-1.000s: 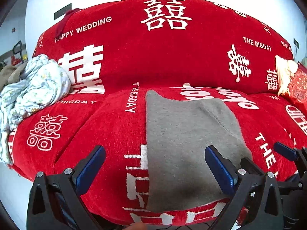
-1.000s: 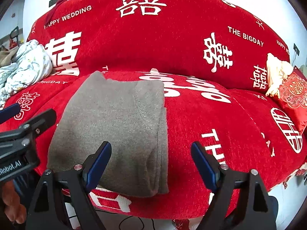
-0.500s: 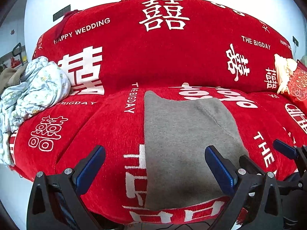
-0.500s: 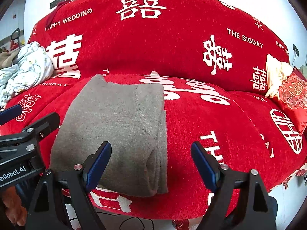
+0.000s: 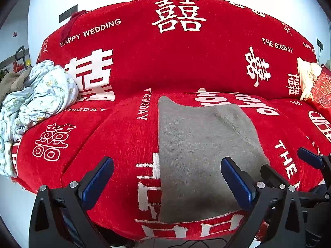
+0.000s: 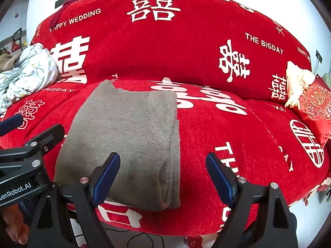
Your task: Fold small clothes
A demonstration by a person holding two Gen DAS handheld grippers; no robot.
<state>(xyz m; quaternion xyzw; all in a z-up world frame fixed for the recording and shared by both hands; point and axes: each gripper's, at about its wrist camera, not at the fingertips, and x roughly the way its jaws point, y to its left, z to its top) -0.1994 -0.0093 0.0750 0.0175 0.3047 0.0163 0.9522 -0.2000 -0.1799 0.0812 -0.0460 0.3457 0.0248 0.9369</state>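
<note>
Grey knit garment [image 6: 128, 136] lies folded flat on the red sofa seat [image 6: 238, 136], layered edges at its right. Left gripper [image 5: 165, 177] and right gripper [image 6: 163, 177] hang apart, empty. Advice: pinch every layer together before the next fold.

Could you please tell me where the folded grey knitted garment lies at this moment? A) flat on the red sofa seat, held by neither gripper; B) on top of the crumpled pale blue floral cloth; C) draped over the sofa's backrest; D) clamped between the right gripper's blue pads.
A: the folded grey knitted garment lies flat on the red sofa seat, while the right gripper and the left gripper both stand open around nothing.
</note>
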